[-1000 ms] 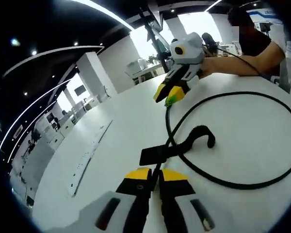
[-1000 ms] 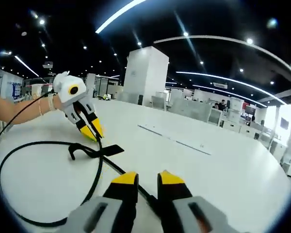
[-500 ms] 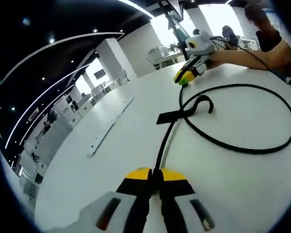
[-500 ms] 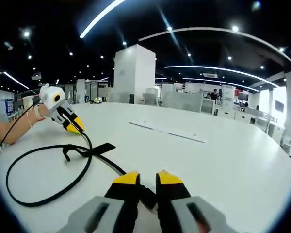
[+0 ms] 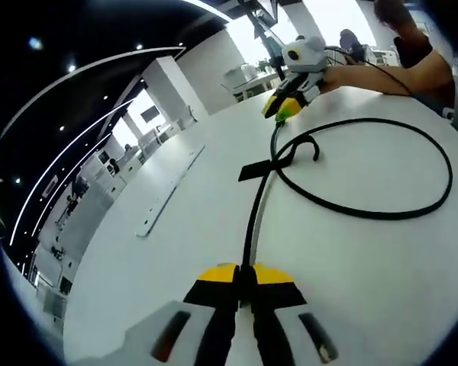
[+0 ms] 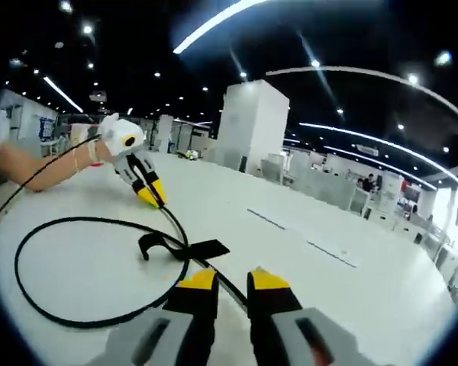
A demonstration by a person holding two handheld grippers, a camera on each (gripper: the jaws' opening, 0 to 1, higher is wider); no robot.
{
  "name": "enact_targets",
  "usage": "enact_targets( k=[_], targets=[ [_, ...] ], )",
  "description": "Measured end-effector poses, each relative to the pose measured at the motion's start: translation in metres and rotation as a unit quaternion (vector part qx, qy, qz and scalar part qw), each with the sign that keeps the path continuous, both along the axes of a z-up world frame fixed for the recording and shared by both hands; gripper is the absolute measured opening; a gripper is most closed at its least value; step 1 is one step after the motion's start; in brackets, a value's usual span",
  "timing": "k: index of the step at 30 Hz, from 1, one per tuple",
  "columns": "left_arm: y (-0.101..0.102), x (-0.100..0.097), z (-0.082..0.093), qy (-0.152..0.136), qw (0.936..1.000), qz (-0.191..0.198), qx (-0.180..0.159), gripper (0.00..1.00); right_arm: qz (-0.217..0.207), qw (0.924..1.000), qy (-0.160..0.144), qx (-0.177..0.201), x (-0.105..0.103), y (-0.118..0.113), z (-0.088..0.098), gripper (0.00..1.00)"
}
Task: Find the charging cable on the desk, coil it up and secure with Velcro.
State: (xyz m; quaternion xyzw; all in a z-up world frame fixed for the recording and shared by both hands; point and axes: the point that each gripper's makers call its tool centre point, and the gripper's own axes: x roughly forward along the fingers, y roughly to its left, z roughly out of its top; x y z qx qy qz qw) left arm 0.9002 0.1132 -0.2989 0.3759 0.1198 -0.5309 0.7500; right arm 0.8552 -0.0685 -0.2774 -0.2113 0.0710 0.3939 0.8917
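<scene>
Left claw (image 5: 241,276) clenched on one end of the charging cable (image 5: 382,213); the right claw (image 6: 230,284) gripped the other. Cable ran straight up-frame from the left claw to the Velcro strap (image 5: 278,158), one loop lying right on the table (image 5: 168,290).

left gripper (image 5: 244,276): jaws closed together, pinching cable | right gripper (image 6: 233,280): jaws slightly apart, cable between | forearm (image 5: 393,75) behind right gripper

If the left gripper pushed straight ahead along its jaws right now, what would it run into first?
The left gripper, shut on the black charging cable, points along that cable. Sliding forward, it would probably first meet the Velcro strap where the loop crosses, well before the right gripper. Depth is uncertain.
</scene>
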Motion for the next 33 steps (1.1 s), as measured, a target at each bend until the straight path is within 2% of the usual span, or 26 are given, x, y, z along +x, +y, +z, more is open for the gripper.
enact_targets(
  k=[1, 3, 7, 12, 15, 20, 30, 33],
  targets=[
    [0.0, 0.0, 0.0, 0.001, 1.0, 0.0, -0.003, 0.07, 0.036, 0.9991, -0.009, -0.019, -0.009, 0.018, -0.003, 0.17],
    [0.0, 0.0, 0.0, 0.001, 1.0, -0.001, -0.007, 0.07, 0.053, 0.9982, -0.016, -0.024, -0.014, 0.029, -0.004, 0.17],
    [0.0, -0.001, 0.0, 0.0, 1.0, -0.001, -0.01, 0.07, 0.052, 0.9953, -0.038, -0.072, -0.013, 0.032, -0.011, 0.15],
    [0.0, 0.0, 0.0, 0.001, 1.0, 0.0, -0.008, 0.07, 0.065, 0.9953, -0.046, -0.054, -0.015, 0.047, -0.011, 0.15],
    [0.0, -0.001, -0.001, 0.001, 1.0, 0.0, -0.009, 0.07, 0.079, 0.9925, -0.066, -0.065, -0.018, 0.057, -0.01, 0.15],
    [0.0, -0.002, -0.001, 0.003, 0.9999, 0.0, -0.016, 0.07, 0.083, 0.9892, -0.104, -0.062, -0.021, 0.061, 0.0, 0.15],
    [0.0, -0.004, -0.001, 0.003, 0.9999, -0.001, -0.013, 0.07, 0.081, 0.9836, -0.146, -0.068, -0.021, 0.066, 0.012, 0.14],
    [0.0, -0.004, -0.001, 0.003, 0.9999, -0.001, -0.013, 0.07, 0.087, 0.9809, -0.159, -0.07, -0.022, 0.07, 0.014, 0.05]
  ],
)
